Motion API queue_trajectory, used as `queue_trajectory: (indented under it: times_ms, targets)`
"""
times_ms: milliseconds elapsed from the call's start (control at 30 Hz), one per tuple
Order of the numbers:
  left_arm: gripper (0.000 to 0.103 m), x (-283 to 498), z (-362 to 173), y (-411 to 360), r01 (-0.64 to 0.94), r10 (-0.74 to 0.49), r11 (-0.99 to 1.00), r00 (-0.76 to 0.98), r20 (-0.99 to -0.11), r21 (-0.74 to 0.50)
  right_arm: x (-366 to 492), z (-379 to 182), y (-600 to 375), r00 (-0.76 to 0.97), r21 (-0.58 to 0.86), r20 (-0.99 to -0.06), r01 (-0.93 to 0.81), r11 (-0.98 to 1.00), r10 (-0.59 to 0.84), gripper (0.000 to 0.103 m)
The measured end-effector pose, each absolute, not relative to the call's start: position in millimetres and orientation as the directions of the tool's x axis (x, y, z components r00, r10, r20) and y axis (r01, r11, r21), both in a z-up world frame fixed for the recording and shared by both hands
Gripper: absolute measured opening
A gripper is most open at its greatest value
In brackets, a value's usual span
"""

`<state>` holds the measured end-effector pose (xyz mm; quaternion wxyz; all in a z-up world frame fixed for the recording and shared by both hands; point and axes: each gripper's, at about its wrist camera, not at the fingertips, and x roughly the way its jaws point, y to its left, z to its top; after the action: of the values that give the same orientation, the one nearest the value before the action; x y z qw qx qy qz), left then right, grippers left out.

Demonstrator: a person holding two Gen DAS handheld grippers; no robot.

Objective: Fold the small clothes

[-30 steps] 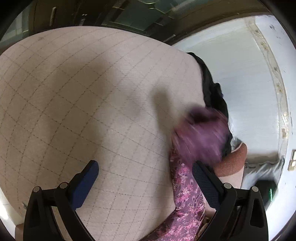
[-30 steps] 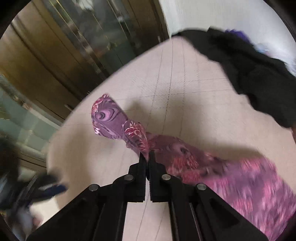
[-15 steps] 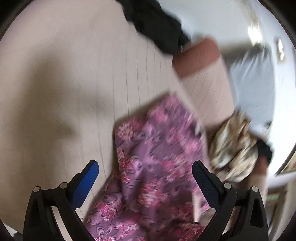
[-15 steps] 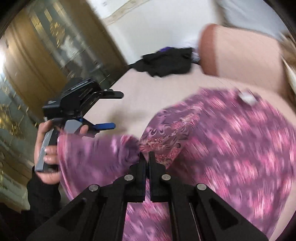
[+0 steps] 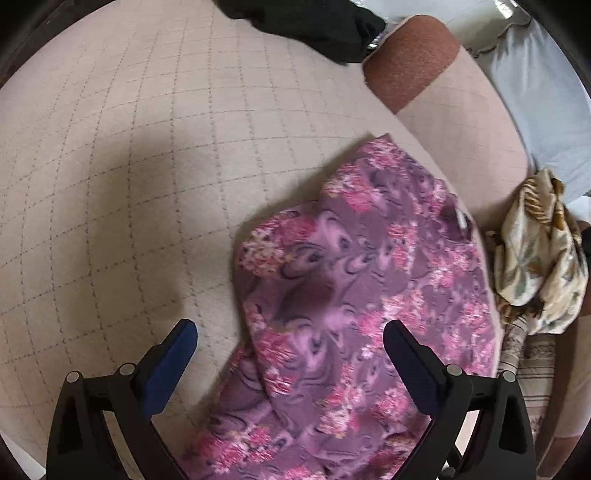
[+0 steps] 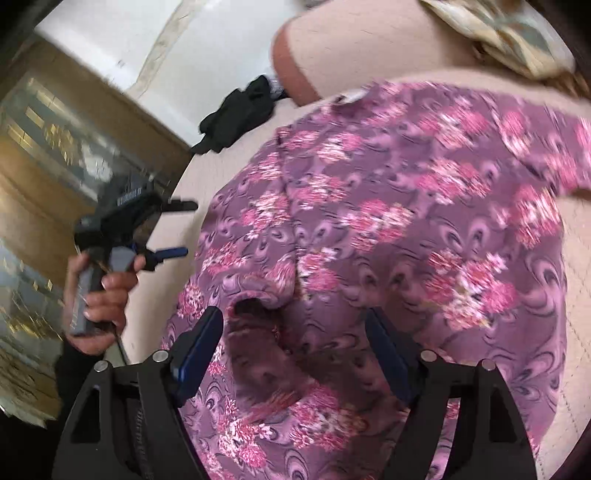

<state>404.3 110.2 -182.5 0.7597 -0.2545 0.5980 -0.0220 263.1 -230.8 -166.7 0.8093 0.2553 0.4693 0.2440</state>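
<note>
A purple garment with pink flowers (image 5: 369, 295) lies spread on the beige quilted surface (image 5: 129, 166). My left gripper (image 5: 290, 332) hovers over the garment's near left edge, open, with nothing pinched. In the right wrist view the same garment (image 6: 388, 221) fills the frame. My right gripper (image 6: 293, 321) sits just above a rumpled fold with its jaws opening. The cloth lies beneath and between the pads, which do not press on it. A hand (image 6: 107, 295) holds the left gripper (image 6: 173, 229) at the garment's left side.
A black clothes heap (image 5: 314, 22) lies at the far edge beside a rust-coloured cushion (image 5: 406, 62). A cream patterned cloth (image 5: 535, 266) is bunched on the right, with pale blue fabric (image 5: 546, 103) behind it. The left part of the quilted surface is bare.
The right gripper was shut on a fold of the purple garment and has let it go, jaws now apart. The garment has come down flat. Both grippers swung across toward it.
</note>
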Motion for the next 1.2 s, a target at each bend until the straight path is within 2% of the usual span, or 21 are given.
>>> queue_trajectory:
  times_ms: [67, 133, 200, 267, 333, 433, 500, 600, 733, 800, 833, 867, 900, 933, 1033, 1100, 1200]
  targets:
    - [0.102, 404.1, -186.3, 111.7, -0.28, -0.327, 0.871, 0.281, -0.902, -0.403, 268.0, -166.3, -227.0, 0.394, 0.693, -0.601, -0.176, 0.699, 0.695, 0.079]
    - [0.101, 404.2, -188.5, 110.6, -0.283, -0.315, 0.875, 0.282, -0.906, -0.393, 270.6, -169.7, -213.8, 0.339, 0.673, -0.637, -0.194, 0.714, 0.692, 0.078]
    - [0.101, 404.8, -187.7, 108.3, -0.281, -0.296, 0.883, 0.289, -0.91, -0.376, 266.8, -175.7, -197.7, 0.296, 0.667, -0.647, -0.227, 0.709, 0.703, 0.064]
    - [0.099, 405.8, -185.5, 105.4, -0.269, -0.281, 0.892, 0.301, -0.911, -0.364, 265.0, -178.9, -182.2, 0.271, 0.613, -0.704, -0.235, 0.754, 0.656, 0.008]
    - [0.096, 406.4, -182.9, 103.0, -0.257, -0.267, 0.901, 0.309, -0.913, -0.35, 258.8, -167.5, -177.9, 0.283, 0.615, -0.698, -0.233, 0.753, 0.658, 0.008]
    - [0.095, 405.6, -178.6, 103.8, -0.239, -0.28, 0.9, 0.326, -0.903, -0.366, 230.0, -121.1, -193.2, 0.374, 0.685, -0.584, -0.25, 0.684, 0.721, 0.008]
    - [0.095, 405.3, -177.2, 107.7, -0.244, -0.298, 0.889, 0.333, -0.895, -0.387, 202.3, -106.4, -204.6, 0.402, 0.717, -0.551, -0.22, 0.662, 0.731, 0.008]
    - [0.095, 405.6, -179.8, 113.2, -0.258, -0.344, 0.864, 0.325, -0.881, -0.432, 182.1, -123.0, -219.9, 0.399, 0.731, -0.585, -0.116, 0.672, 0.706, 0.008]
    - [0.095, 405.9, -180.9, 119.6, -0.274, -0.342, 0.858, 0.328, -0.881, -0.435, 182.1, -197.5, -225.0, 0.273, 0.583, -0.793, 0.078, 0.808, 0.545, 0.013]
    - [0.095, 404.6, -180.8, 130.5, -0.302, -0.359, 0.833, 0.341, -0.869, -0.463, 170.7, -187.3, -228.6, 0.301, 0.617, -0.764, 0.078, 0.783, 0.571, 0.014]
    - [0.095, 403.7, -181.3, 134.8, -0.315, -0.369, 0.82, 0.346, -0.863, -0.477, 166.8, -174.5, -229.1, 0.323, 0.609, -0.761, 0.056, 0.792, 0.562, 0.021]
    - [0.095, 403.5, -182.9, 142.1, -0.337, -0.388, 0.796, 0.351, -0.852, -0.502, 163.2, -160.1, -230.3, 0.349, 0.589, -0.764, 0.036, 0.807, 0.542, 0.048]
    - [0.095, 403.7, -184.8, 147.2, -0.357, -0.401, 0.777, 0.355, -0.845, -0.518, 162.4, -136.5, -231.5, 0.402, 0.561, -0.76, 0.009, 0.828, 0.51, 0.062]
    - [0.094, 404.4, -186.4, 152.1, -0.376, -0.411, 0.758, 0.358, -0.838, -0.532, 165.0, -121.2, -229.4, 0.424, 0.552, -0.749, -0.026, 0.833, 0.509, 0.07]
    - [0.082, 406.8, -188.7, 154.3, -0.385, -0.426, 0.743, 0.36, -0.83, -0.548, 197.4, -78.1, -214.6, 0.426, 0.558, -0.705, -0.16, 0.814, 0.567, 0.07]
    - [0.08, 409.4, -188.8, 152.0, -0.371, -0.453, 0.734, 0.358, -0.817, -0.569, 240.3, -59.1, -207.0, 0.405, 0.605, -0.659, -0.215, 0.767, 0.634, 0.07]
    - [0.073, 421.7, -196.0, 149.9, -0.38, -0.5, 0.712, 0.315, -0.807, -0.59, 319.0, -53.5, -188.6, 0.371, 0.604, -0.672, -0.226, 0.764, 0.641, 0.07]
